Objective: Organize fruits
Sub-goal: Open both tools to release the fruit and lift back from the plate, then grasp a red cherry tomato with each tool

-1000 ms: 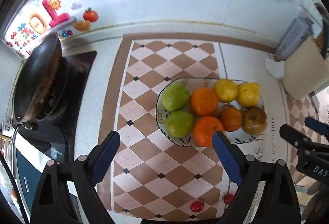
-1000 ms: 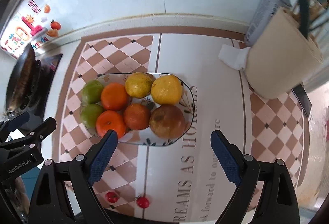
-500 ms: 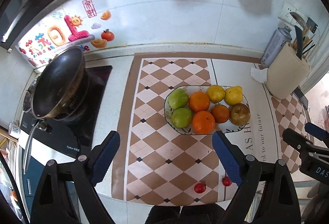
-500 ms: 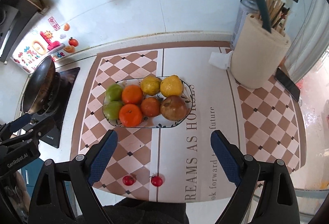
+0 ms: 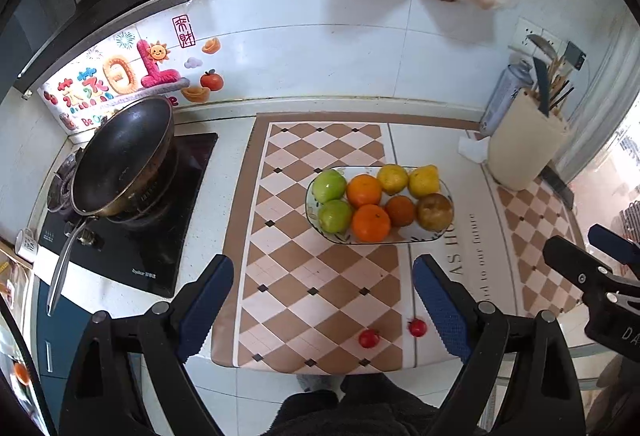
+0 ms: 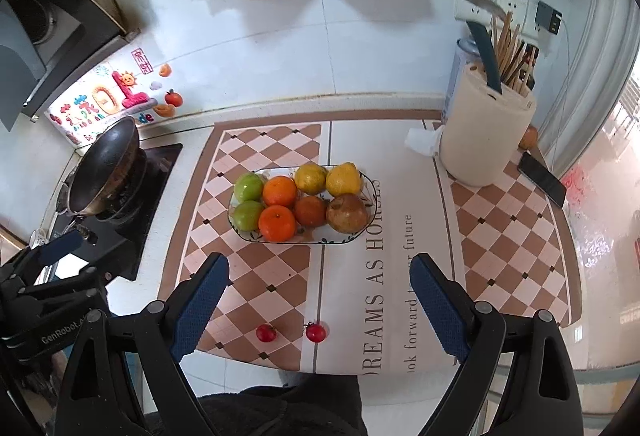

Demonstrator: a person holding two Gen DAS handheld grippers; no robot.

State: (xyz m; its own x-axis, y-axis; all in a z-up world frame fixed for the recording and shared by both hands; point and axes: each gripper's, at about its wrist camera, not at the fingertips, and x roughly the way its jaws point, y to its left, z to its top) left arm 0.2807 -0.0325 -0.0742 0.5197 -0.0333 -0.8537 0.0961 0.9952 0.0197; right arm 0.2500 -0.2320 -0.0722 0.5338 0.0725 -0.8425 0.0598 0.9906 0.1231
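Both tongs gape wide and hold nothing — the left gripper (image 5: 323, 298) and right gripper (image 6: 319, 296) sit low in their frames, above the checkered mat (image 5: 320, 276). Fruit fills the oval plate (image 6: 370, 191) at mid-frame: green, orange, yellow, brown. Two cherry tomatoes (image 6: 291, 332) lie lower down — near the mat's front edge.

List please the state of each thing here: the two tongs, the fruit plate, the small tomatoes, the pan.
left tongs: open, empty
right tongs: open, empty
plate: full, eight fruits in two rows
two small tomatoes: loose on the mat, outside the plate
pan: empty, tilted on the stove
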